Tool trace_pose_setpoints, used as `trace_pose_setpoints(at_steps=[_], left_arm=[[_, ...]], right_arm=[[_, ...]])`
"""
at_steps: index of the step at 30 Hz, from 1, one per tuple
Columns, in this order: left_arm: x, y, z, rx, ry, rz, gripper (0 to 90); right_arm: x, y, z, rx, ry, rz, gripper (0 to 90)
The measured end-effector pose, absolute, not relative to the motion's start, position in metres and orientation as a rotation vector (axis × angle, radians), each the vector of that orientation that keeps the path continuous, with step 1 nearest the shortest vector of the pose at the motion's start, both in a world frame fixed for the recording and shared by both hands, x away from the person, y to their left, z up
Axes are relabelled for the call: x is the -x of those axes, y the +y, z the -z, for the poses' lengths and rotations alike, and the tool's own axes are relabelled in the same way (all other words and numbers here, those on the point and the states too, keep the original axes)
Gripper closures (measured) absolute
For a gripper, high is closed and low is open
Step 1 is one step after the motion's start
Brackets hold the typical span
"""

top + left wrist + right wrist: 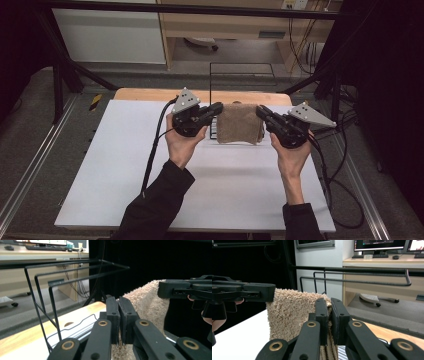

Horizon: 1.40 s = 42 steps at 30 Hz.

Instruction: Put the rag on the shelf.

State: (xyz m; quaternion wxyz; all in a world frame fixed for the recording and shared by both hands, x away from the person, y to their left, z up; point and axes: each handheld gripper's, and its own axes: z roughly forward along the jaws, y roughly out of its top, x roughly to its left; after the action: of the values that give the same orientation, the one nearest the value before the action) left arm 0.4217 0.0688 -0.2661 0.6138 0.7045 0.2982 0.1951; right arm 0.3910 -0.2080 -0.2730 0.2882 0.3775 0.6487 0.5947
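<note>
- The left gripper (218,109) has its jaws pressed narrow on the left top corner of the towel (240,123); in the left gripper view a sliver of pile shows between the two black jaws of that gripper (119,315).
- The right gripper (261,111) is likewise clamped on the towel's right top corner, and the right gripper view has the towel (289,312) pinched at that gripper (329,317) and falling away below it.
- Between the two grippers the towel hangs as a flat sheet, its top edge running straight from one gripper to the other, so its long axis lies crosswise to the person.
- The rack (241,75) is the landmark: its black wire bars stand just behind the towel, on the far side from the person, at the back edge of the table (125,175).
- In the right gripper view the rack's bars (362,280) run level and sit higher than the towel's top edge.
- Both grippers are about equally near the rack, neither leading.
- My judgement is that the coming move turns on this: the towel's top edge lies parallel to the bars, so it would need lifting and carrying forward evenly to go over one.
</note>
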Motion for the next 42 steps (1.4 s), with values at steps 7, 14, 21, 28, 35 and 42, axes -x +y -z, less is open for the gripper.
trace_pose_setpoints(at_steps=[7, 14, 21, 28, 35, 42], left_arm=[[-0.427, 0.069, 0.254, -1.596, 0.679, -0.465, 86.8], [-0.433, 0.068, 0.241, -1.578, 0.668, -0.478, 86.7], [-0.438, 0.065, 0.226, -1.563, 0.651, -0.504, 86.8], [-0.445, 0.062, 0.214, -1.547, 0.647, -0.510, 86.8], [-0.451, 0.062, 0.204, -1.531, 0.646, -0.516, 86.8], [-0.458, 0.063, 0.193, -1.513, 0.652, -0.516, 86.7]], right_arm=[[-0.396, -0.207, 0.262, -0.993, 1.705, -1.588, 85.1], [-0.401, -0.206, 0.247, -0.970, 1.677, -1.590, 85.1], [-0.405, -0.208, 0.232, -0.952, 1.649, -1.590, 85.0], [-0.410, -0.209, 0.219, -0.943, 1.635, -1.580, 85.0], [-0.415, -0.208, 0.207, -0.937, 1.617, -1.578, 85.1], [-0.421, -0.205, 0.193, -0.923, 1.609, -1.568, 85.1]])
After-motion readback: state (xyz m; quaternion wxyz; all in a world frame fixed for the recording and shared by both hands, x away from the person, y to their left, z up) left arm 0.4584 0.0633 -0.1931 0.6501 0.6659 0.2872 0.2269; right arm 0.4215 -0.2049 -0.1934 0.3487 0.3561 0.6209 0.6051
